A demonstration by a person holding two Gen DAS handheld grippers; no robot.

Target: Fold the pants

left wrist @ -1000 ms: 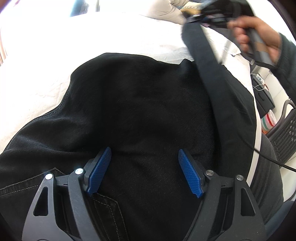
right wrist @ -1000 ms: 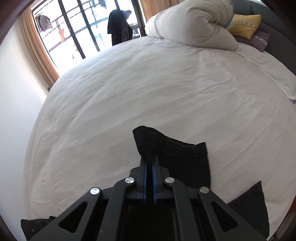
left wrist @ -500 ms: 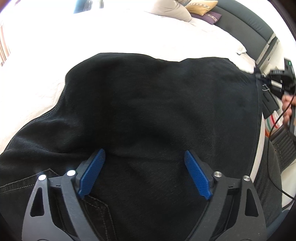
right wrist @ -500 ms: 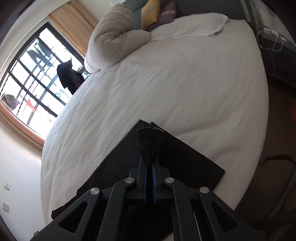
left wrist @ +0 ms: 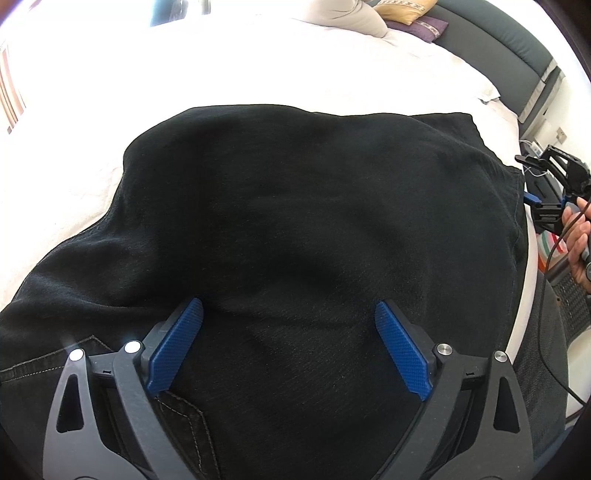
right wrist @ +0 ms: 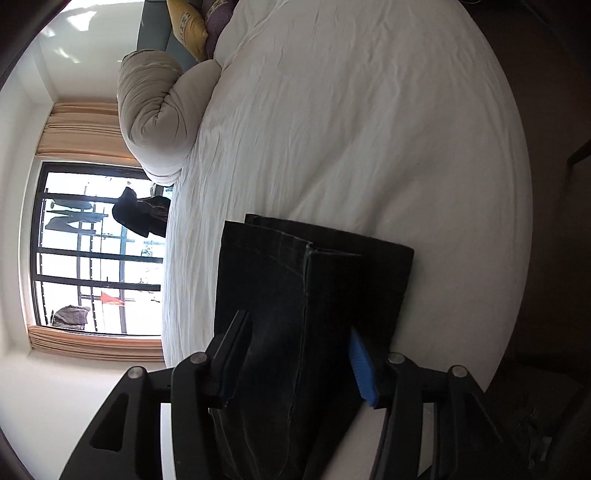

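Observation:
Black pants (left wrist: 303, 229) lie spread flat on the white bed (left wrist: 258, 66), a back pocket showing at the lower left. My left gripper (left wrist: 288, 347) is open just above the fabric, holding nothing. In the right wrist view the pant leg ends (right wrist: 314, 295) lie folded over near the bed edge, hems stacked. My right gripper (right wrist: 299, 365) is open over the leg ends, its jaws wide on either side of the cloth. The right gripper also shows at the right edge of the left wrist view (left wrist: 546, 192), held in a hand.
A rolled beige duvet (right wrist: 159, 110) and yellow and purple pillows (right wrist: 192, 29) sit at the head of the bed. A window with curtains (right wrist: 92, 251) is beyond. A dark headboard (left wrist: 517, 51) and a mesh basket (left wrist: 576, 306) stand at the right.
My right gripper carried the pant legs across and laid them flat on the bed, then opened and let go. My left gripper opened a little wider.

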